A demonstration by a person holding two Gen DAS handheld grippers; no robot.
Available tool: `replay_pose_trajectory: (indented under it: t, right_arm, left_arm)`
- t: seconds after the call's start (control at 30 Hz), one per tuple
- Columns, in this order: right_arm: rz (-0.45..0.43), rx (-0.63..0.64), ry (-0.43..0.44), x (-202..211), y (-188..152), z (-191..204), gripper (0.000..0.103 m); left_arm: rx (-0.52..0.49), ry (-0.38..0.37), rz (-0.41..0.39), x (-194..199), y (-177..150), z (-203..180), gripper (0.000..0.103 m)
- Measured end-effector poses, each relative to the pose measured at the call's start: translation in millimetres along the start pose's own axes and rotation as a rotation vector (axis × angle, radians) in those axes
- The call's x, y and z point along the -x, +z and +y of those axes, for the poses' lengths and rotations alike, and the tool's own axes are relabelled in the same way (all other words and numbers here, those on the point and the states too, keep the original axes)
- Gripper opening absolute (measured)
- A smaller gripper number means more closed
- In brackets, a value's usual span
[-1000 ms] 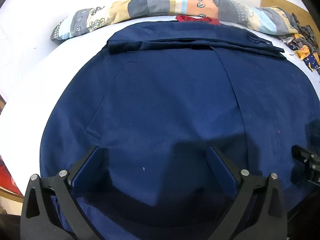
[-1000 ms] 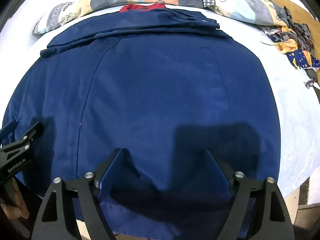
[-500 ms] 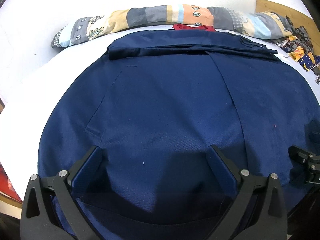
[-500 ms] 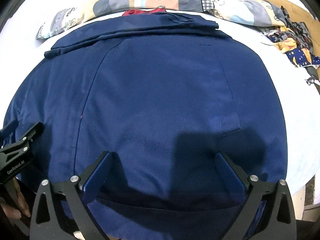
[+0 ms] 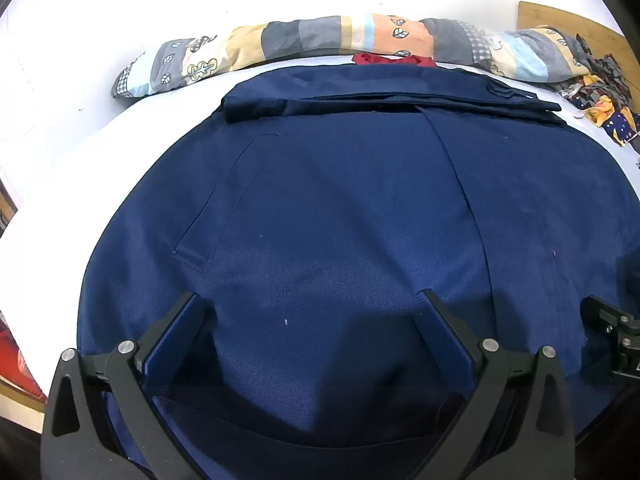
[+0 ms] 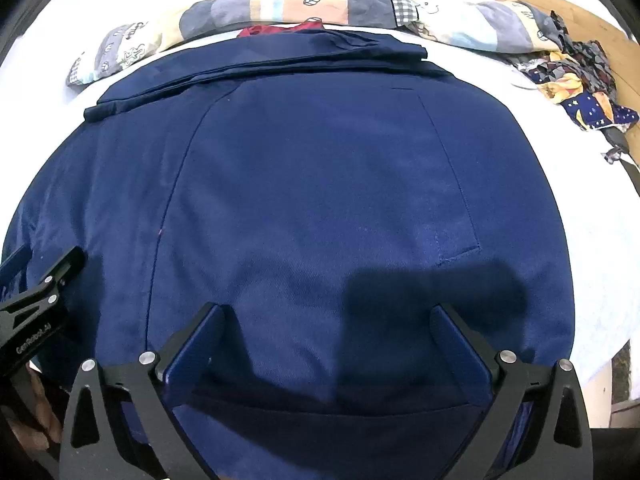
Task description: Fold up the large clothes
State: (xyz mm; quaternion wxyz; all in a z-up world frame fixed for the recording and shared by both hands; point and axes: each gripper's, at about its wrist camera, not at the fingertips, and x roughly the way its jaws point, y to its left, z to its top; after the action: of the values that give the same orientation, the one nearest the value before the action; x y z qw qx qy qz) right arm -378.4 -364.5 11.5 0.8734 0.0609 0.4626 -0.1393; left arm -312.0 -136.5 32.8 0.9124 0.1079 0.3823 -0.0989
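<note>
A large navy blue garment point(image 5: 340, 208) lies flat on the white bed, with a folded band along its far edge point(image 5: 380, 100); it also fills the right wrist view point(image 6: 312, 184). My left gripper point(image 5: 310, 306) is open, low over the garment's near left part, holding nothing. My right gripper point(image 6: 330, 316) is open over the near right part, holding nothing. Each gripper shows at the edge of the other's view: the right one point(image 5: 612, 332) and the left one point(image 6: 36, 308).
A patchwork quilt roll point(image 5: 360, 44) lies along the far side of the white bed point(image 5: 80, 120). A red cloth point(image 5: 392, 59) peeks out behind the garment. A heap of patterned cloth point(image 6: 576, 80) sits far right by a wooden board point(image 6: 600, 28).
My right gripper has opened wide and let go of the fabric fold it pinched. Both grippers have drawn back slightly toward the near edge. The left gripper stays open.
</note>
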Motion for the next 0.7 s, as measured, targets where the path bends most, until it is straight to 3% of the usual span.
replay_pose_trajectory:
  t: [0.7]
  right_arm:
    - [-0.029,0.047,0.008,1.0,-4.5,-2.4,0.102]
  left_arm:
    - [-0.038,-0.016,-0.069,2.2,-6.3,0.4,0.103]
